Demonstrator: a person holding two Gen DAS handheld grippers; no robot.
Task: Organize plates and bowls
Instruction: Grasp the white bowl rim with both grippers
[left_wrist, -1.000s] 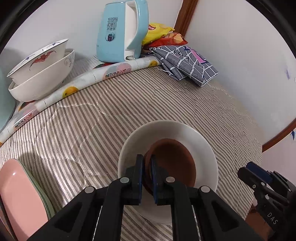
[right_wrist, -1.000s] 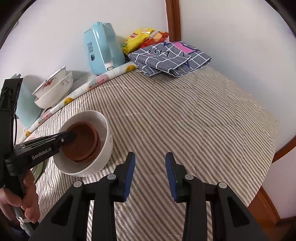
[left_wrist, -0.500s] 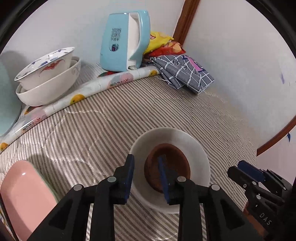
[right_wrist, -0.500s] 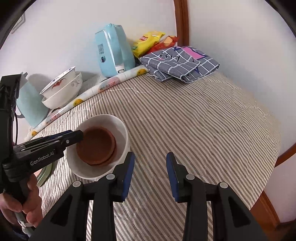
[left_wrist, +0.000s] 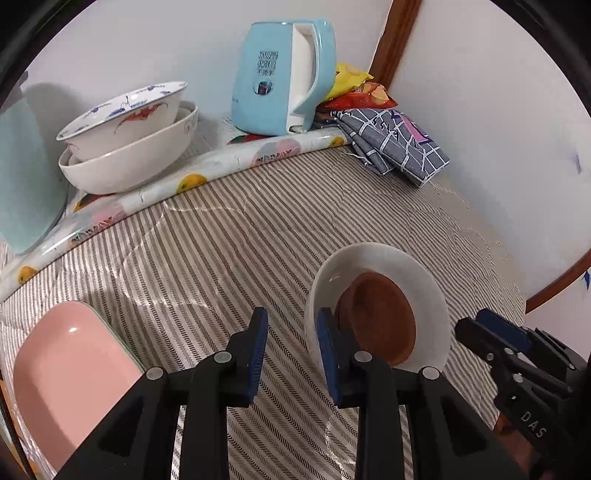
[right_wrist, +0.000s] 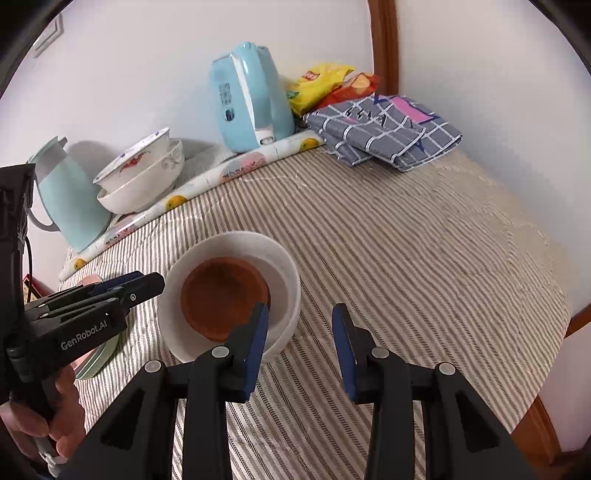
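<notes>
A white bowl stands on the striped tablecloth with a smaller brown bowl nested inside it. My left gripper is open and holds nothing; it hangs just left of the white bowl, and its right finger hides part of the rim. In the right wrist view the same white bowl and brown bowl lie just left of my right gripper, which is open over bare cloth. Its left finger overlaps the bowl's near edge. A pink plate lies at the lower left on a green plate.
Two patterned bowls are stacked at the back left beside a pale green jug. A blue kettle, snack bags and a folded checked cloth line the back wall. The table edge curves at the right.
My left gripper let go of the brown bowl's rim, opened and drew back to the left of the white bowl. The right gripper shifted closer to the bowl.
</notes>
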